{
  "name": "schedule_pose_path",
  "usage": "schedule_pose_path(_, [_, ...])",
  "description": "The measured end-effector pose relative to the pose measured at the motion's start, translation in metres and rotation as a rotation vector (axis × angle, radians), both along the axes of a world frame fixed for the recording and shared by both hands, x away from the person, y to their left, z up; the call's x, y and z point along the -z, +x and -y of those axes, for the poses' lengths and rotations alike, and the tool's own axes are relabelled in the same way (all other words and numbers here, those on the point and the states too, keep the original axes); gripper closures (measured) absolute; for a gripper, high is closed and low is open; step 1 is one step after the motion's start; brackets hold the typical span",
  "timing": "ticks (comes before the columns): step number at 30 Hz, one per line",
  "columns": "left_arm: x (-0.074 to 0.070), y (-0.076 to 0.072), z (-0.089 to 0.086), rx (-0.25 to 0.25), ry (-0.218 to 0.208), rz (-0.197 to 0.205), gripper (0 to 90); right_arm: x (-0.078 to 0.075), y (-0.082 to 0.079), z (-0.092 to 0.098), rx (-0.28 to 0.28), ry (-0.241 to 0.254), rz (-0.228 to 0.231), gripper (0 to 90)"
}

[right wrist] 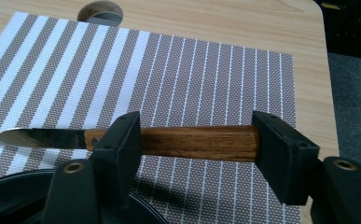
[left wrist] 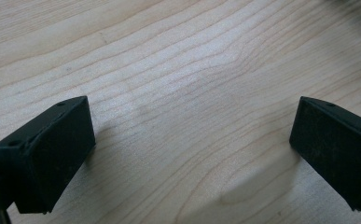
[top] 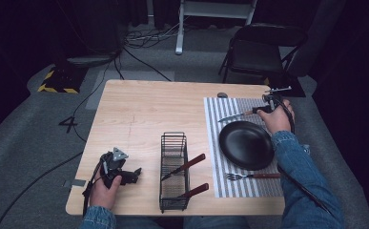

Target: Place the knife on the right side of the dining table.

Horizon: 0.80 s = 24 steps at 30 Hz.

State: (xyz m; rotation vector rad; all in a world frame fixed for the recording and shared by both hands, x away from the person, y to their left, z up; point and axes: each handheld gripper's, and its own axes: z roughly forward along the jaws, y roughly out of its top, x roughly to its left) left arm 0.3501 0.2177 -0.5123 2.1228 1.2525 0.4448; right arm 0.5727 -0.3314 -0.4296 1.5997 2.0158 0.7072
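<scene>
A knife with a wooden handle [right wrist: 197, 142] and steel blade lies flat on the striped placemat [right wrist: 192, 70], just behind the black plate [top: 246, 144]. My right gripper [right wrist: 197, 123] stands low over it, jaws apart; the handle lies crosswise between them and the pads do not press on it. From above, the knife [top: 239, 114] points left from the right gripper [top: 263, 109] at the mat's far edge. My left gripper [top: 135, 172] rests near the table's front left, open, with bare wood between its jaws [left wrist: 192, 121].
A black wire rack [top: 173, 143] stands at the table's middle front with two red-handled utensils [top: 184, 166] in it. A fork [top: 251, 176] lies on the placemat [top: 215, 109] in front of the plate. A round cable hole [top: 222, 95] sits behind the mat. A chair [top: 263, 47] stands beyond the table.
</scene>
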Motion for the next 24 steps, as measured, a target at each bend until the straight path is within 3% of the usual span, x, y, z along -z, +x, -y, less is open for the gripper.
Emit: schedule_pose_path(24, [0.000,0.000,0.000,0.000,0.000,0.000,0.2,0.015,0.003,0.007,0.050,0.044,-0.036,34.0])
